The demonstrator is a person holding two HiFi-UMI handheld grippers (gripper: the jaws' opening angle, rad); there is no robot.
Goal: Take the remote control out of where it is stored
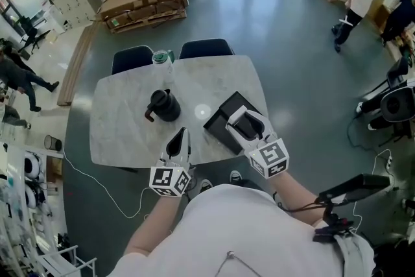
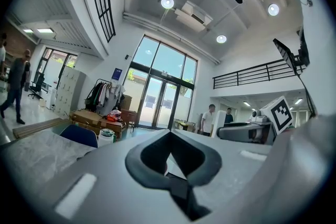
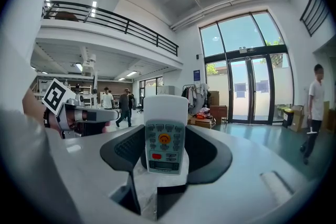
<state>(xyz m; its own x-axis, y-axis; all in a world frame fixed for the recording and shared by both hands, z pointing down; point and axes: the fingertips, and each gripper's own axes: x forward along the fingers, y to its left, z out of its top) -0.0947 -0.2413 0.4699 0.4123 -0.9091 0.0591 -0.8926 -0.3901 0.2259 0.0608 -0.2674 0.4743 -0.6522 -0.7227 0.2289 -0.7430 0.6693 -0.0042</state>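
Remote control point(image 3: 165, 134): white, clamped between the jaws of the right gripper point(image 1: 249, 129). It stands along the jaws with its button face toward the gripper's camera, and its plain top end reaches past the jaw tips. The jaws are set narrow, at the remote's width, with a dark pad against each long side.

Under and just ahead of the right gripper, a black box point(image 1: 218, 121) lies on the pale table point(image 1: 123, 126). Cannot tell from the head view whether the remote touches the box.

Left gripper point(image 1: 182, 134): off to the left of the right gripper, near the table's near edge. Its jaws are brought together, tips meeting, with nothing between them.

Ahead and slightly left of the left gripper a black jug point(image 1: 164, 105) stands on the table, apart from both grippers. Further ahead, at the far edge, stands a bottle point(image 1: 160, 59) with a green lid. Beyond that edge are two dark blue chairs point(image 1: 205, 47). Nothing lies between the grippers and the jug.
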